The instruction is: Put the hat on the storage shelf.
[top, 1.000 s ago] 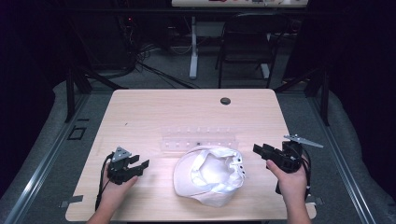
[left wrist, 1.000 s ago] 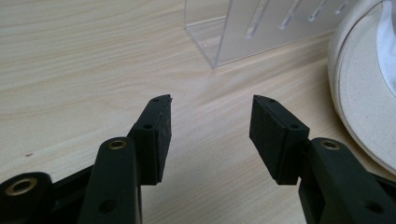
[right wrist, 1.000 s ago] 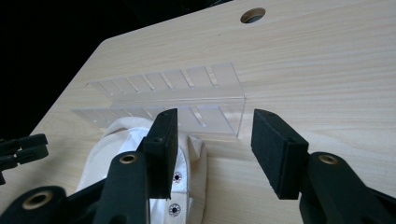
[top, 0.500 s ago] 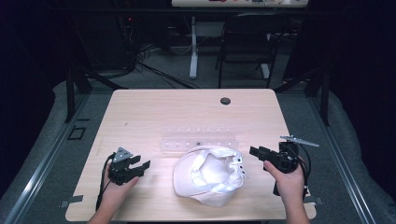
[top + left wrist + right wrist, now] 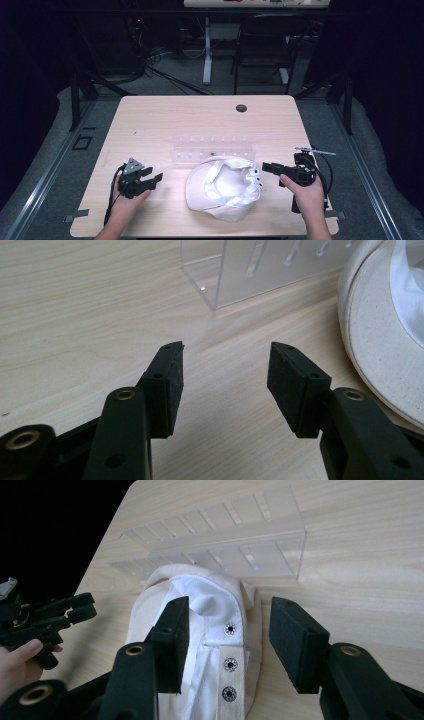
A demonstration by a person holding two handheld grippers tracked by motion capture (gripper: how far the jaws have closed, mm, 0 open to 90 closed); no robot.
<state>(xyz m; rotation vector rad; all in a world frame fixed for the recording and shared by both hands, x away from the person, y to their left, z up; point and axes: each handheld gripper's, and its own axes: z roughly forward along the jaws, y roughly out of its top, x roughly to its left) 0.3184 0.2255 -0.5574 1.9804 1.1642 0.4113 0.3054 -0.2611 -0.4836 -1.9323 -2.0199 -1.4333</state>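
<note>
On the near left of the wooden worktop [image 5: 165, 120], the person's left hand [image 5: 122, 207] comes up from the near edge and holds the left claw [image 5: 152, 176] low over the wood, its jaws pointing right and slightly far, toward the cap. In the left gripper view that left claw [image 5: 225, 372] has its jaws apart with bare worktop between them, nothing gripped; the corner of the clear acrylic rack [image 5: 260, 270] lies beyond them and the cap's brim [image 5: 385, 355] sits at the right edge. In the middle of the worktop, toward the near side, the white cap [image 5: 225, 186] lies upside down with its lining showing, its snap strap turned to the right and its brim toward the near left, so its long axis runs roughly from near left to far right. The clear acrylic rack [image 5: 212, 152] lies just beyond it, long side running left to right, touching or almost touching the cap's far edge. On the near right, the right hand [image 5: 307, 192] holds the right claw [image 5: 267, 167] pointing left at the cap's strap side, just beside it. In the right gripper view the right claw [image 5: 227, 630] is spread open, the snap strap [image 5: 230, 652] lying between and below the jaws; I cannot tell if a jaw touches the fabric.
</note>
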